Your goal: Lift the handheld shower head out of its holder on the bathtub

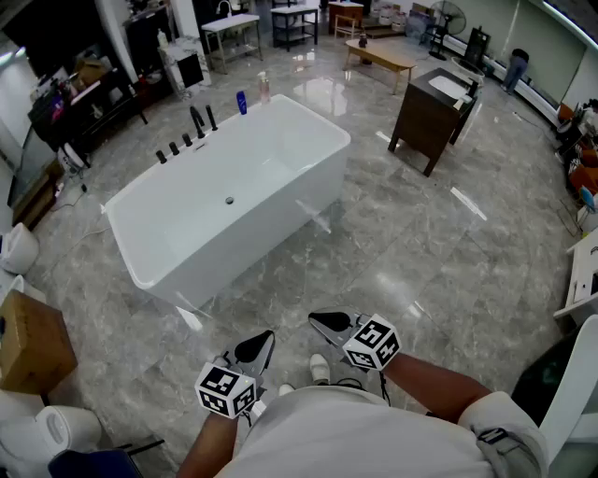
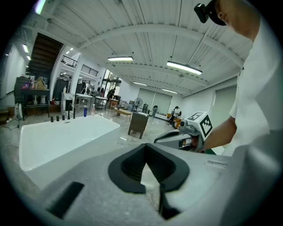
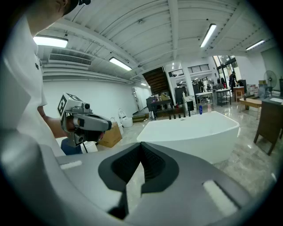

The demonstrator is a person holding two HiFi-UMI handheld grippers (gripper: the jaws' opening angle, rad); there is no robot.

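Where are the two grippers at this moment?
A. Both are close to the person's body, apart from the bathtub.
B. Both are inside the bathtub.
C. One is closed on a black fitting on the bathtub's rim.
A: in the head view the left gripper and the right gripper are near the person's body, with bare floor between them and the bathtub; the black fittings are untouched.

Dark vanity cabinet on grey marble floor, cardboard box far left, perhaps a fan beyond.
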